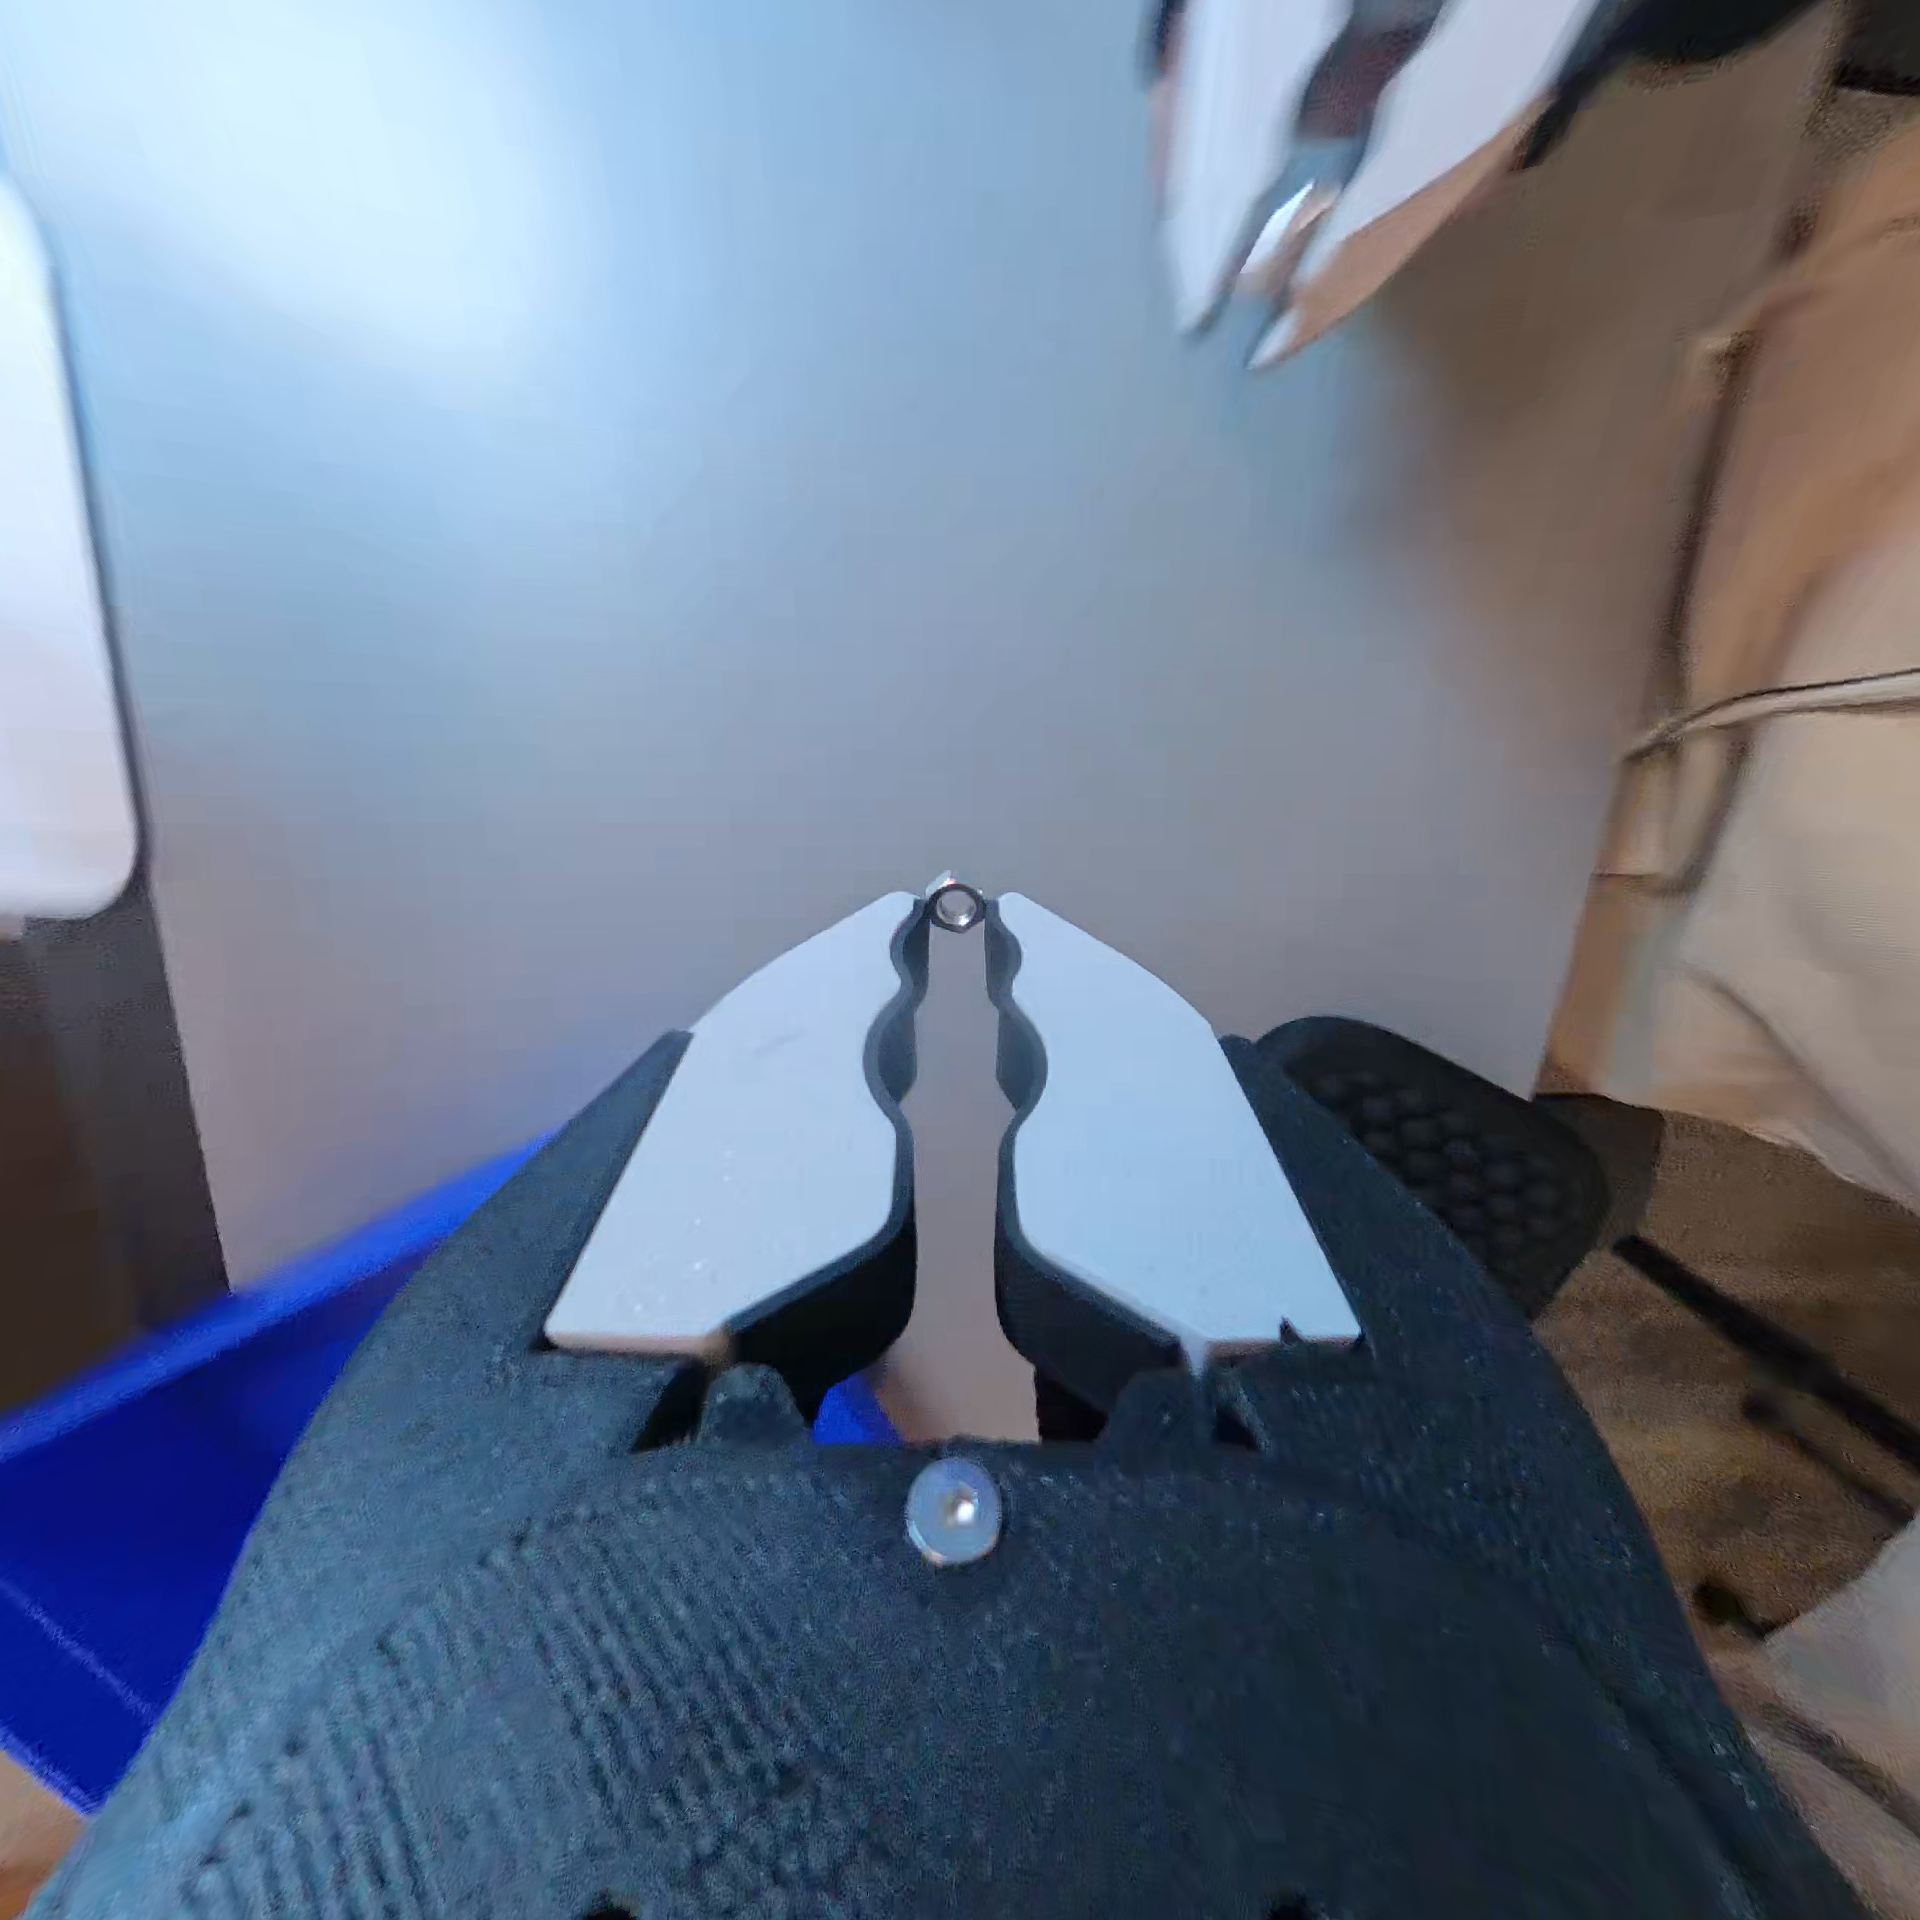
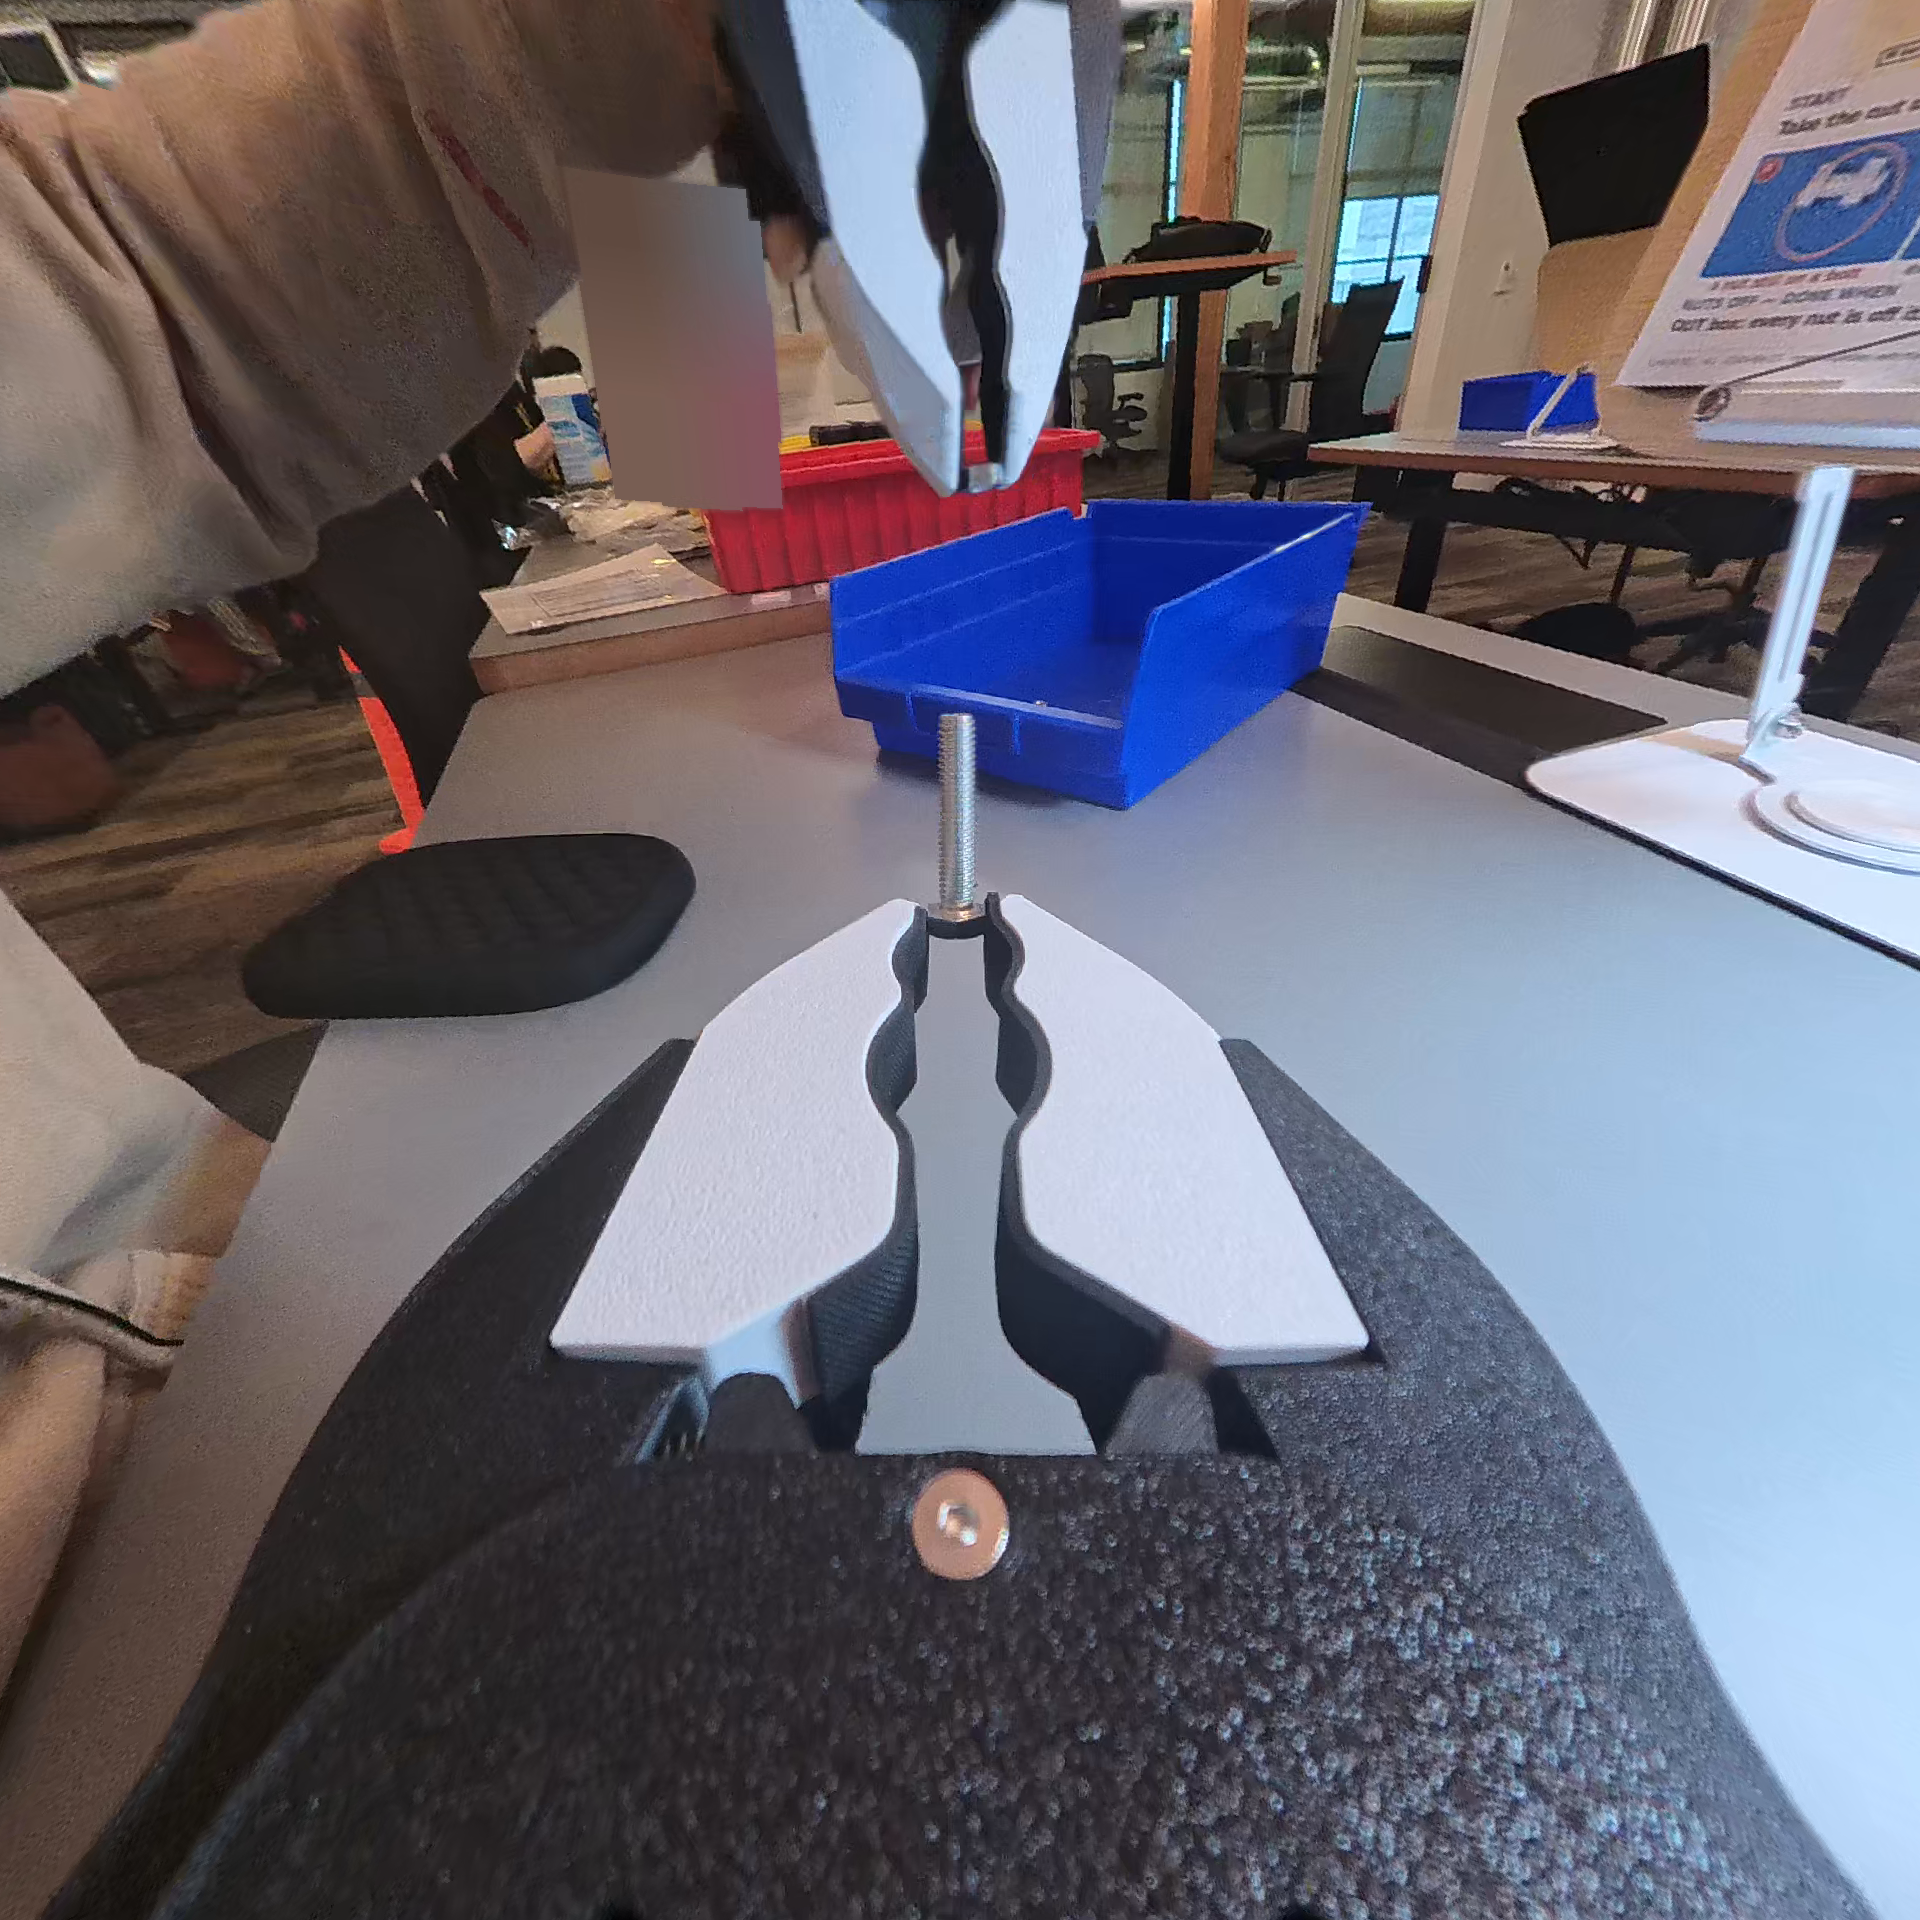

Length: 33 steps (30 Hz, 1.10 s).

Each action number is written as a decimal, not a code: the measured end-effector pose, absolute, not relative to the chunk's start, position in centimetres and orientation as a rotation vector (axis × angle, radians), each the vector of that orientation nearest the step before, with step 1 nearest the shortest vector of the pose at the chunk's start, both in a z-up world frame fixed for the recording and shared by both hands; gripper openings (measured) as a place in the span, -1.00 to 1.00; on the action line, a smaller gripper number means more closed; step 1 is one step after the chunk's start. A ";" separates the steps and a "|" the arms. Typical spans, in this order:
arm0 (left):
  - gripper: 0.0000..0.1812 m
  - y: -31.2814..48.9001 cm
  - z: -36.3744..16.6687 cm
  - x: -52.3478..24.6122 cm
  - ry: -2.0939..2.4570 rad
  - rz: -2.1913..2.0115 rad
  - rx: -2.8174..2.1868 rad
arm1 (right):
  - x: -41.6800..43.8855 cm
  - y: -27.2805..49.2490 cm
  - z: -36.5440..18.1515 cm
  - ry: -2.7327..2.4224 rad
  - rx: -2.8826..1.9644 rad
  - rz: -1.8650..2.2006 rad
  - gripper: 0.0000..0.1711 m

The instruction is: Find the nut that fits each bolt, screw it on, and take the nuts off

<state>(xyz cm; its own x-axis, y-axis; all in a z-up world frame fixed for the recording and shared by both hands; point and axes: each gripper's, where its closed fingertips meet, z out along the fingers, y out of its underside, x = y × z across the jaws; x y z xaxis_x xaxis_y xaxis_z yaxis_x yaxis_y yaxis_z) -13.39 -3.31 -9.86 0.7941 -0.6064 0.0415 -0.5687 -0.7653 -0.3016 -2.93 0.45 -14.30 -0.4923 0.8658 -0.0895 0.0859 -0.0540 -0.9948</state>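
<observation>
My left gripper is shut on a small silver nut pinched at its fingertips, with the nut's hole facing the camera. In the right wrist view the left gripper hangs tip-down above, with the nut at its tips. My right gripper is shut on the head of a silver bolt, whose threaded shaft points up towards the nut. There is a clear gap between the bolt tip and the nut. The right gripper shows blurred at the top right of the left wrist view.
A blue bin stands on the grey table behind the bolt; it also shows in the left wrist view. A black pad lies at the left. A white stand holding an instruction sheet is at the right. A red bin sits farther back. My right fingertips sit around 12 centimeters from my left ones.
</observation>
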 end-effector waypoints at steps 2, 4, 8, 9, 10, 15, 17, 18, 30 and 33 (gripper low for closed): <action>-0.88 -2.5 -9.6 -9.5 1.062 -0.224 -2.671 | -2.9 -0.2 -14.1 -1.599 -1.019 1.619 -0.88; -0.88 -1.7 -9.5 -6.4 1.183 -0.253 -2.637 | -2.8 -0.6 -13.8 -1.589 -1.009 1.619 -0.88; -0.88 -0.2 -9.2 -2.9 1.324 -0.257 -2.597 | -2.5 -0.8 -13.3 -1.561 -0.994 1.611 -0.88; -0.88 0.1 -9.2 -2.5 1.346 -0.261 -2.597 | -2.5 -0.7 -13.0 -1.548 -0.989 1.610 -0.88; -0.88 0.4 -9.2 -2.2 1.359 -0.260 -2.595 | -2.4 -0.6 -12.8 -1.537 -0.984 1.606 -0.88; -0.88 1.2 -9.5 -1.6 1.396 -0.259 -2.613 | -2.1 -0.1 -12.0 -1.506 -0.969 1.603 -0.88; -0.88 1.3 -9.4 -1.4 1.391 -0.278 -2.609 | -2.1 0.0 -12.0 -1.496 -0.970 1.614 -0.88; -0.88 1.3 -9.5 -1.4 1.394 -0.282 -2.611 | -2.1 0.0 -12.0 -1.495 -0.969 1.615 -0.88; -0.88 0.8 -10.2 -1.4 1.423 -0.297 -2.631 | -2.4 -0.5 -12.8 -1.531 -0.973 1.582 -0.88; -0.88 0.7 -10.4 -1.5 1.427 -0.299 -2.639 | -2.5 -0.6 -13.0 -1.545 -0.980 1.577 -0.88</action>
<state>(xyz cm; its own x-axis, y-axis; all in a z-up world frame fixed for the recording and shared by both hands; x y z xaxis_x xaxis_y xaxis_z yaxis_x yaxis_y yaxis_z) -1.51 0.75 -10.39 0.5340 -0.8379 0.1131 -0.8129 -0.5456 -0.2038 -2.46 -0.55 -13.00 -0.4597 0.8873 -0.0383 0.0201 -0.0328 -0.9993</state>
